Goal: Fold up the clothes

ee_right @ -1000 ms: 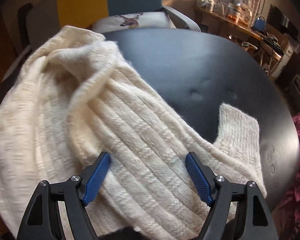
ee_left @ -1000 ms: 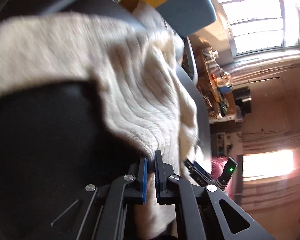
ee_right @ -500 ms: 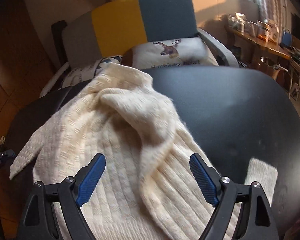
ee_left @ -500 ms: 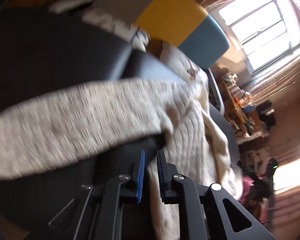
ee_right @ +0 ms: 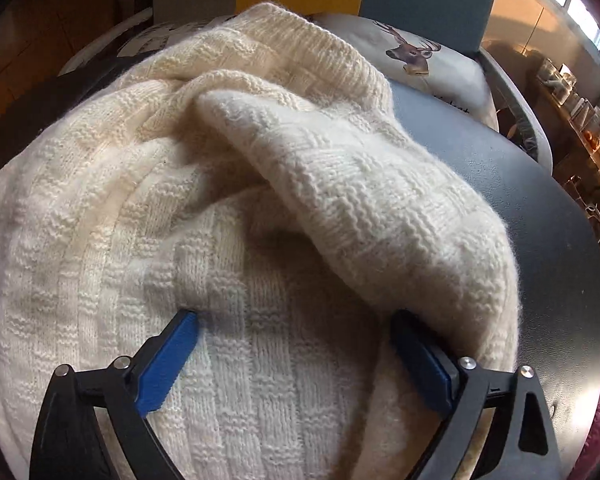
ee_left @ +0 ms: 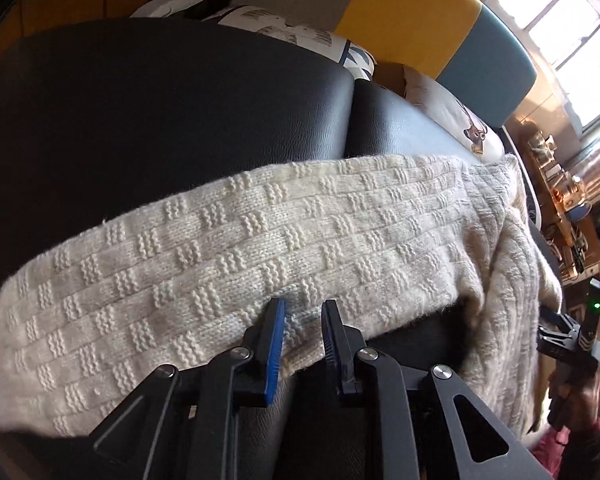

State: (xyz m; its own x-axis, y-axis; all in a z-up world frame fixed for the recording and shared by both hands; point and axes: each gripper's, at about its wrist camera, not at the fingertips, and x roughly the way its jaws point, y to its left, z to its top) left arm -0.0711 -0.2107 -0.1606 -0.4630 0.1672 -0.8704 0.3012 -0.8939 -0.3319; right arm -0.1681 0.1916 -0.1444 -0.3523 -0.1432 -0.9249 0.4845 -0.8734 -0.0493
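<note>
My left gripper point(ee_left: 300, 312) has its jaws nearly together on the near edge of the sweater's sleeve point(ee_left: 228, 256), which stretches flat across the black tabletop point(ee_left: 160, 120). A little gap shows between the pads, so I judge it a light pinch on the knit. My right gripper point(ee_right: 296, 340) hangs spread wide over the body of the sweater point(ee_right: 160, 240), holding nothing; a thick flap lies doubled over just beyond its right finger.

I take this to be the sleeve step: the sleeve is pulled out straight from the body, either to lay it flat or to carry it back over the body. Whichever it is, the next move needs the sweater's bunched middle smoothed, and the collar point(ee_right: 324, 48) at the far side is still rumpled.

Beyond the sweater, a deer-print cushion point(ee_right: 420, 60) and a yellow-and-blue chair point(ee_left: 440, 32) crowd the tabletop's far edge, leaving little spare room there.
</note>
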